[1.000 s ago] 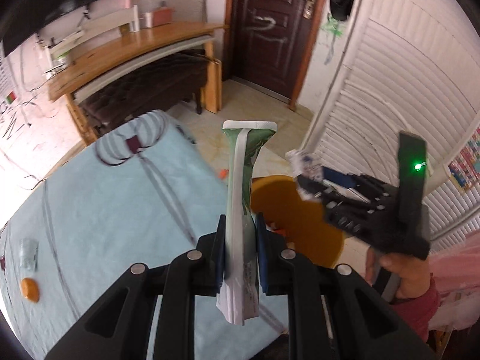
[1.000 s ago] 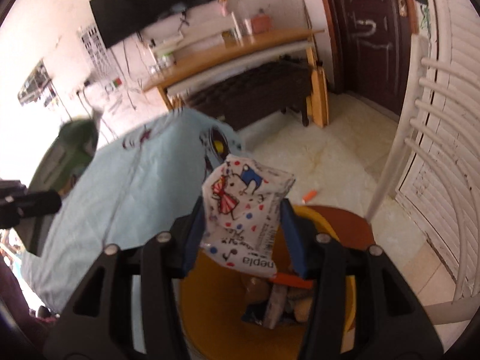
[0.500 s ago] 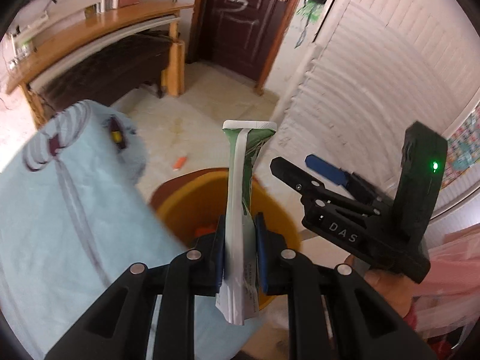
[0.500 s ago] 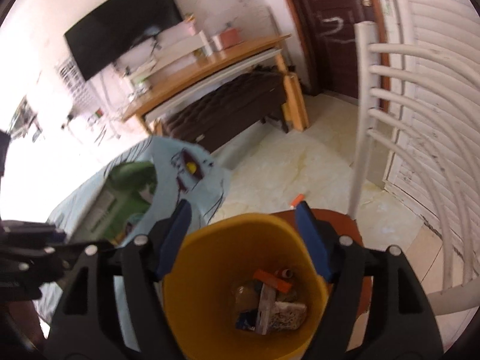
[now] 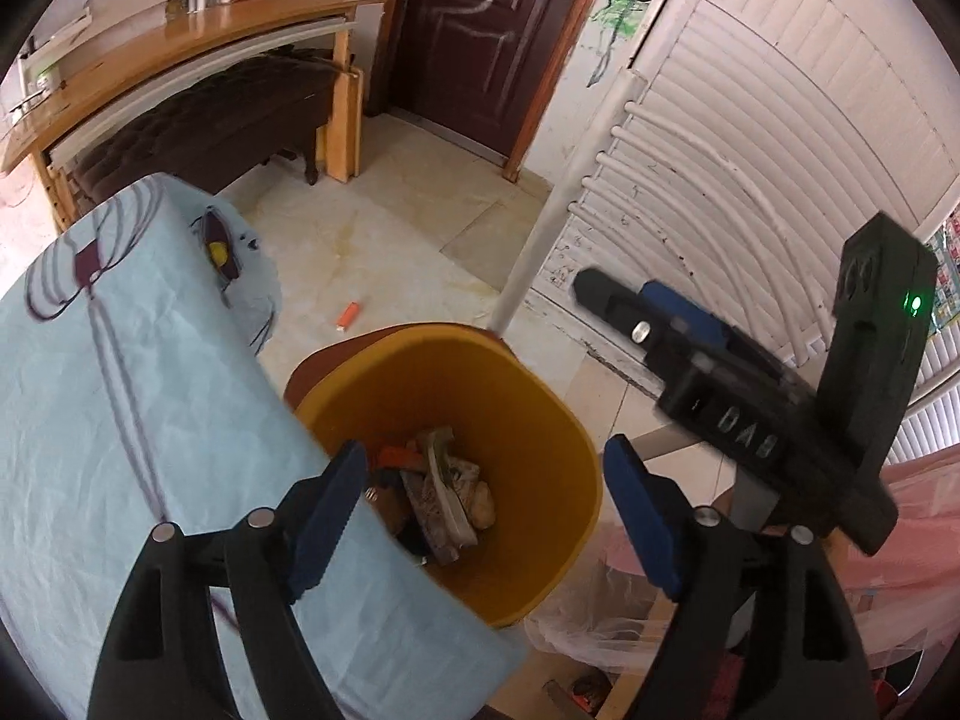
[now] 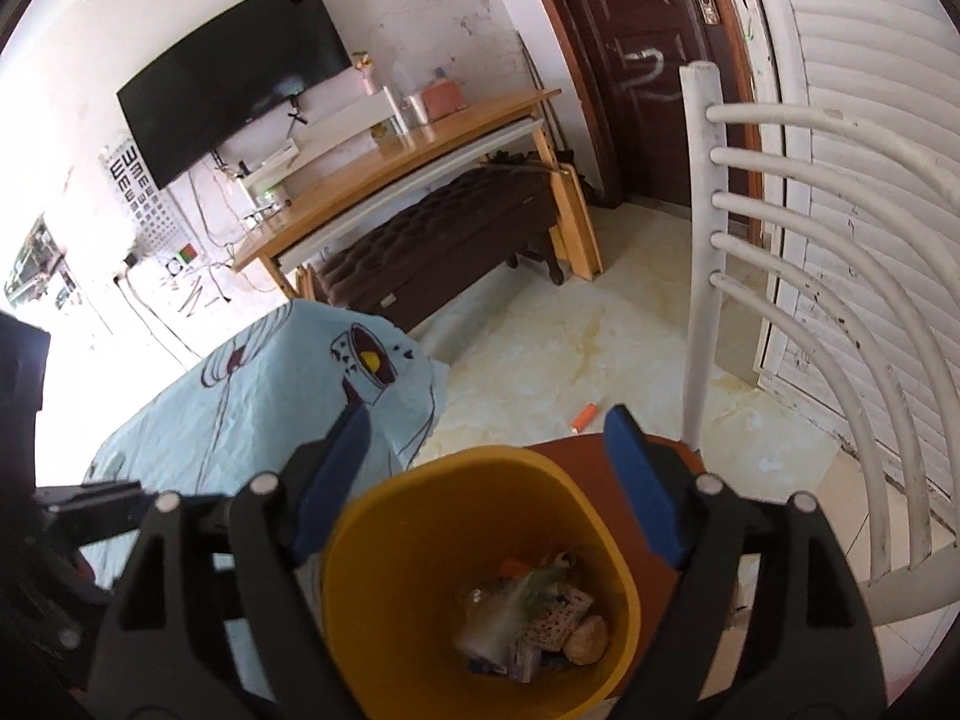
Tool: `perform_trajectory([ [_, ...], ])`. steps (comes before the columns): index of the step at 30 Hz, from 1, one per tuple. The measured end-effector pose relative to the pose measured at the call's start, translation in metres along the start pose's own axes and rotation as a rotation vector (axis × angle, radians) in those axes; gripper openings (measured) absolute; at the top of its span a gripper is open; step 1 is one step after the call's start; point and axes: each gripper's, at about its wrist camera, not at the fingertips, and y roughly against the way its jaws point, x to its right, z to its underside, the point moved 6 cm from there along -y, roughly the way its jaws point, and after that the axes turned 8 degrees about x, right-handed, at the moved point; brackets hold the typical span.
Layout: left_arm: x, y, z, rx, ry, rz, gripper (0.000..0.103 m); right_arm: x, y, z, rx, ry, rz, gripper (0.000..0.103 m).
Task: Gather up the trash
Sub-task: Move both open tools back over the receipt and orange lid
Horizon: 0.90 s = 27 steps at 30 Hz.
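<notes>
A yellow-orange bin (image 5: 540, 420) stands on the floor beside the table, with several pieces of trash (image 5: 444, 492) at its bottom. My left gripper (image 5: 483, 450) hangs over its mouth, jaws opening wide with nothing between them. A green-and-white wrapper (image 5: 441, 480) lies on the heap inside. My right gripper (image 6: 489, 414) also hovers above the bin (image 6: 384, 570), its jaws still opening and bare. The trash (image 6: 528, 618) below it looks partly blurred. In the left wrist view, the right gripper (image 5: 624, 300) shows from the side, to the right of the bin.
A table under a light blue cloth (image 5: 120, 420) touches the bin's left side. A white slatted chair (image 6: 702, 240) stands right behind the bin. A small orange item (image 5: 348, 315) lies on the tiled floor. Pink netting (image 5: 900, 528) is at the right.
My left gripper opened and let go of the green-and-white wrapper, which now lies in the bin. My right gripper dropped the spotted wrapper into the bin and opened wider. Both moved over the bin.
</notes>
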Motion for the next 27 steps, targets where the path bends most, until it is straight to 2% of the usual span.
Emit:
perform_trajectory([
  [3, -0.012, 0.022, 0.008, 0.049, -0.001, -0.034, 0.076, -0.006, 0.005, -0.004, 0.019, 0.001, -0.016, 0.077],
  [7, -0.039, 0.056, 0.012, 0.132, -0.025, -0.148, 0.079, -0.025, 0.008, -0.005, 0.021, 0.014, -0.058, 0.078],
  [9, -0.055, 0.075, 0.011, 0.171, -0.021, -0.203, 0.082, -0.044, 0.006, -0.002, 0.011, 0.038, -0.083, 0.08],
  [13, -0.087, 0.105, 0.012, 0.224, 0.03, -0.261, 0.085, -0.085, 0.002, 0.005, -0.012, 0.103, -0.129, 0.081],
  [19, -0.13, 0.138, 0.022, 0.257, 0.104, -0.315, 0.085, -0.137, -0.003, 0.017, -0.043, 0.146, -0.209, 0.082],
  [23, -0.167, 0.159, 0.033, 0.26, 0.134, -0.396, 0.085, -0.182, -0.014, 0.029, -0.085, 0.203, -0.271, 0.083],
  [27, -0.215, 0.185, 0.046, 0.262, 0.212, -0.465, 0.087, -0.225, -0.026, 0.036, -0.12, 0.231, -0.335, 0.084],
])
